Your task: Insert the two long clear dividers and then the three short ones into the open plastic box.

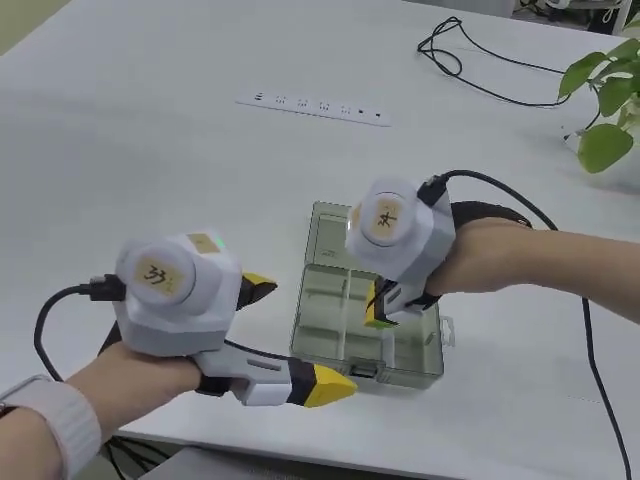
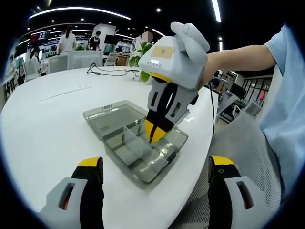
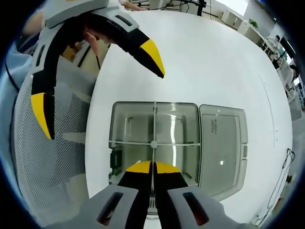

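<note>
The open clear plastic box (image 1: 418,374) lies near the table's front edge, its lid (image 1: 326,232) flat behind it. My right gripper (image 1: 378,308) points down into the box, shut on a thin clear divider (image 3: 153,125) that stands upright across the base. In the right gripper view a second divider (image 3: 177,142) crosses it at right angles. The box (image 2: 143,179) shows an upright divider (image 2: 130,138) beside the right gripper (image 2: 156,133). My left gripper (image 1: 295,335) hovers left of the box, open and holding nothing.
A white power strip (image 1: 312,106) lies at the back of the white table. A black cable (image 1: 480,76) and a green plant (image 1: 605,100) sit at the far right. A mesh chair (image 3: 62,157) stands just off the table's near edge.
</note>
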Demonstrator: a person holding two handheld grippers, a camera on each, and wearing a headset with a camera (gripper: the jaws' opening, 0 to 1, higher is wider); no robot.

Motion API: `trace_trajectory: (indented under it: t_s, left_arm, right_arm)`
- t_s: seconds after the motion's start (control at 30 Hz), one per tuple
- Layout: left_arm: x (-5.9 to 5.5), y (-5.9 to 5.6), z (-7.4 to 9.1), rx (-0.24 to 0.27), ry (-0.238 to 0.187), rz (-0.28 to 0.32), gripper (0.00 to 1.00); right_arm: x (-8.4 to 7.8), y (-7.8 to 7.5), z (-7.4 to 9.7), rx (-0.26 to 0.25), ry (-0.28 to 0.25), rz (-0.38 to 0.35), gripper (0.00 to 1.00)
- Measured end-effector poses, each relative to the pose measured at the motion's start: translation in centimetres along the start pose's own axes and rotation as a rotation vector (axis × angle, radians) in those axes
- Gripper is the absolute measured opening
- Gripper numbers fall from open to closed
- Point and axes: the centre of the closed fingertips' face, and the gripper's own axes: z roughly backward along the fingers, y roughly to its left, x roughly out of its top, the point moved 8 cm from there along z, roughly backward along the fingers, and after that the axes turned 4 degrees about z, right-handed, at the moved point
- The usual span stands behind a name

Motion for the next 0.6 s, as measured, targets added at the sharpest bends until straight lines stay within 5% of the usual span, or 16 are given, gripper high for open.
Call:
trace_trajectory:
  t_s: [0.23,0.33,0.6]
  left_arm:
    - [0.06,0.15,0.23,0.005,-0.001,-0.002,0.93]
    - [0.02,0.22,0.33,0.008,-0.001,0.000,0.93]
    - [-0.08,0.13,0.32,0.005,0.005,0.001,0.93]
  right_arm:
    - [-0.35,-0.03,-0.09,0.015,-0.030,0.041,0.04]
    - [-0.58,0.12,-0.17,0.004,-0.065,0.082,0.21]
    - [-0.91,0.46,0.65,-0.009,-0.169,0.068,0.41]
